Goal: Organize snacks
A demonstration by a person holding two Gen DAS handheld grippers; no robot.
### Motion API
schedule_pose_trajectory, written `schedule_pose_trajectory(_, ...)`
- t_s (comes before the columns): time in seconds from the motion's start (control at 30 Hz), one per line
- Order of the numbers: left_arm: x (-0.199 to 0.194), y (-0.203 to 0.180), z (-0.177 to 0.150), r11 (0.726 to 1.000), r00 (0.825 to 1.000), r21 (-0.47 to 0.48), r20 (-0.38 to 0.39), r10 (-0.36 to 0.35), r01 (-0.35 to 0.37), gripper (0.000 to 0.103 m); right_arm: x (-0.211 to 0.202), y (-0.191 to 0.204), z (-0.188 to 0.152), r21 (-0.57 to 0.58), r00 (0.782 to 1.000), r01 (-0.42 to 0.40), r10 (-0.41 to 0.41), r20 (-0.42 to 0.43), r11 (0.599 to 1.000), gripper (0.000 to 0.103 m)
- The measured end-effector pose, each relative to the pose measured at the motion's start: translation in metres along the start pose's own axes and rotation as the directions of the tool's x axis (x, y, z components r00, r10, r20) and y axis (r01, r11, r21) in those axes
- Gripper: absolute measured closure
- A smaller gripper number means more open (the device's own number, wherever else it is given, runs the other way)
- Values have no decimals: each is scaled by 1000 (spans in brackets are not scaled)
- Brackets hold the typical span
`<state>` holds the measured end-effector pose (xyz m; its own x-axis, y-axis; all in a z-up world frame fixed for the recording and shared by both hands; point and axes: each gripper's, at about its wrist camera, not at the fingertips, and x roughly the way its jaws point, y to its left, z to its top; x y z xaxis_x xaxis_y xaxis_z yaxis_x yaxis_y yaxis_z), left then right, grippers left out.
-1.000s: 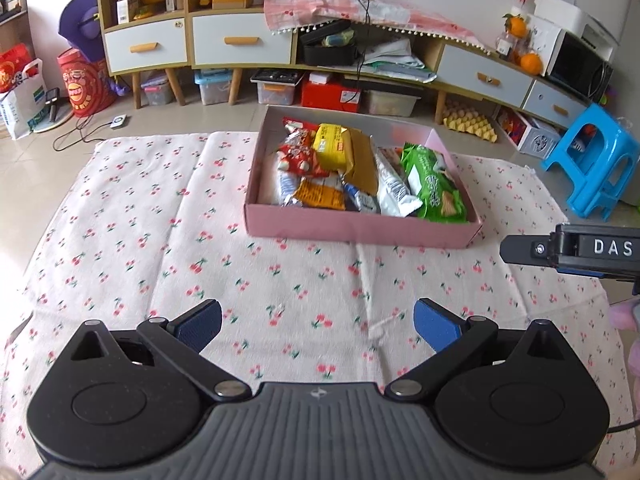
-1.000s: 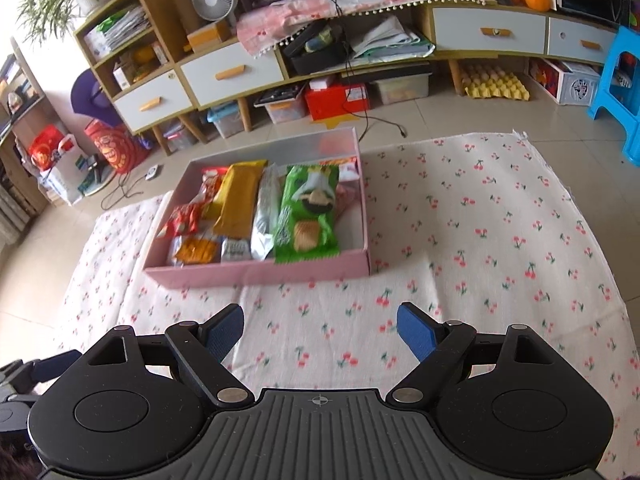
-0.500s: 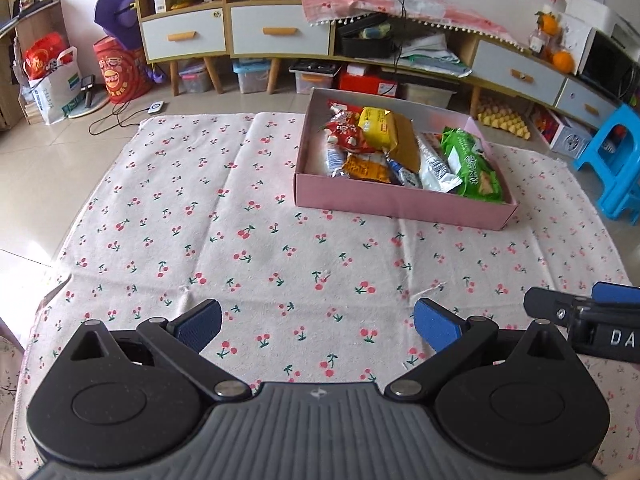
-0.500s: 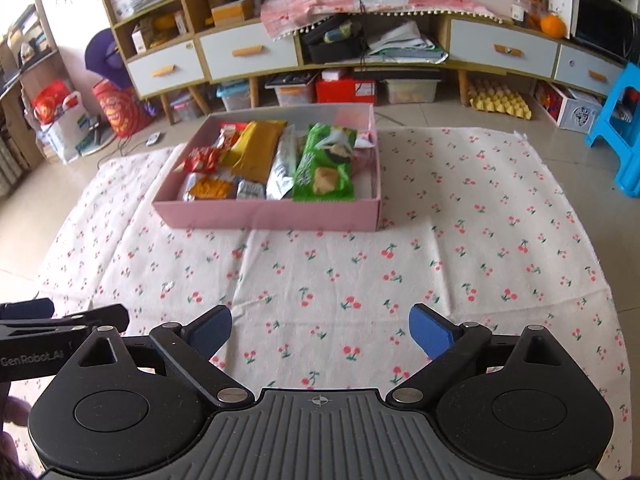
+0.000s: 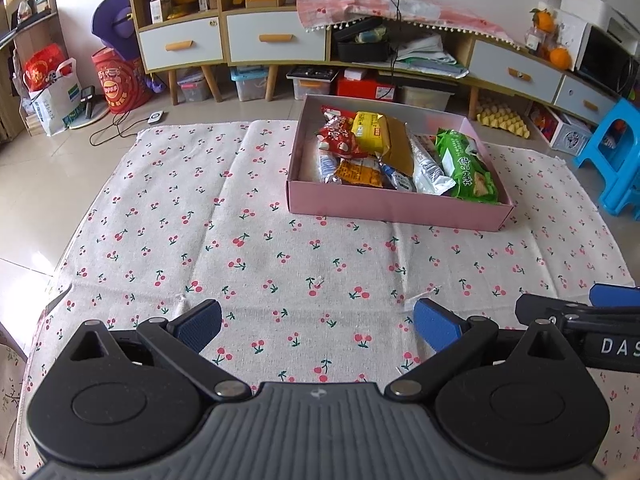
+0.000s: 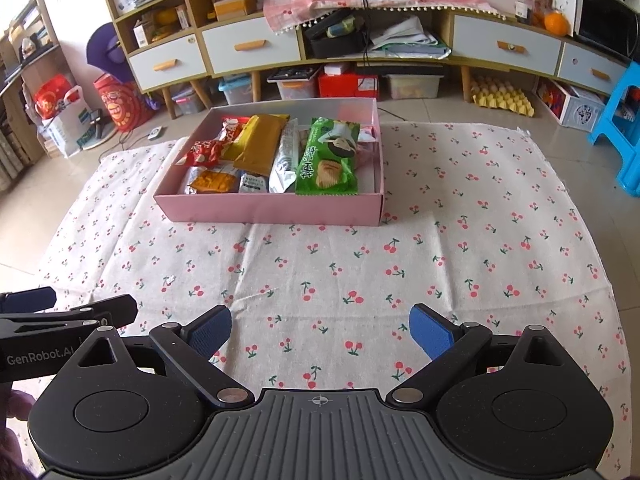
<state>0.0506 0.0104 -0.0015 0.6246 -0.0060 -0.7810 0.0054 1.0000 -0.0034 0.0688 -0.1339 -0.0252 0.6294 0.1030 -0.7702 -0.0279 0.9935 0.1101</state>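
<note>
A pink box (image 5: 396,206) (image 6: 272,208) sits on a cherry-print cloth (image 5: 248,248) (image 6: 440,248), packed with several snack packets. Among them are a green packet (image 5: 466,166) (image 6: 326,158), a yellow-brown packet (image 5: 370,130) (image 6: 258,142) and a red packet (image 5: 340,140) (image 6: 204,152). My left gripper (image 5: 316,326) hovers over the cloth well short of the box, open and empty. My right gripper (image 6: 320,330) is likewise open and empty, level with it. Each gripper shows at the other view's edge: the right one (image 5: 580,316), the left one (image 6: 60,312).
A long low cabinet with drawers (image 5: 276,42) (image 6: 506,48) lines the wall behind, with storage bins under it. A blue plastic stool (image 5: 616,152) (image 6: 620,120) stands at the right of the cloth. Bags (image 5: 52,84) and a cable lie on the tiled floor at left.
Both grippers have drawn back from the box, which now looks smaller and farther off. The right jaws have spread a little wider. The right gripper's view has levelled out.
</note>
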Motion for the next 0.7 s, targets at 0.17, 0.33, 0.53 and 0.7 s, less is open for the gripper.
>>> schedule_pose_trajectory(0.17,-1,-1,-1,1000,1000,4,-1,7,-7,1,-2,-1,0,2,1000,-2,2,1,1000,6)
schedule_pose_trajectory(0.33,-1,-1,0,1000,1000,7,1,13,-13,1,-2,1,0,-5,1000,-2,2,-2,1000,6)
schedule_pose_trajectory(0.53,-1,-1,0,1000,1000,7,1,12,-12,1,1,3,0,-6,1000,1,-1,-10,1000,6)
schedule_pose_trajectory(0.7,-1,-1,0,1000,1000,9,1,12,-12,1,2,4,-1,-7,1000,2,-2,-12,1000,6)
